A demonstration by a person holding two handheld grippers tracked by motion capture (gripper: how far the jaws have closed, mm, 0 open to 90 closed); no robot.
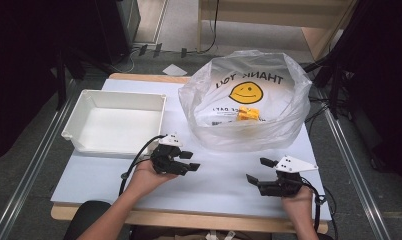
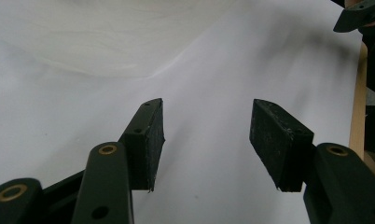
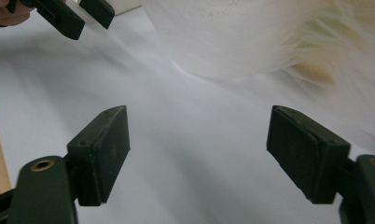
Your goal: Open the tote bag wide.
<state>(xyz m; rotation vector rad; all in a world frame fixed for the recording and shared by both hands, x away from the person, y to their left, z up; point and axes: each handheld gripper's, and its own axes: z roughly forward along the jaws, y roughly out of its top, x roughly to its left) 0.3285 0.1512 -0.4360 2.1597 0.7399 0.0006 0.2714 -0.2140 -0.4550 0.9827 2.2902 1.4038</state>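
You are holding both tongs open and empty near the worktop's front edge, left tongs and right tongs pointing toward each other. Beyond them, the plastic bag is standing open, a small yellow item lying inside. The bag is probably light, soft and slippery; its rim is likely the best hold. A white bin is sitting far left.
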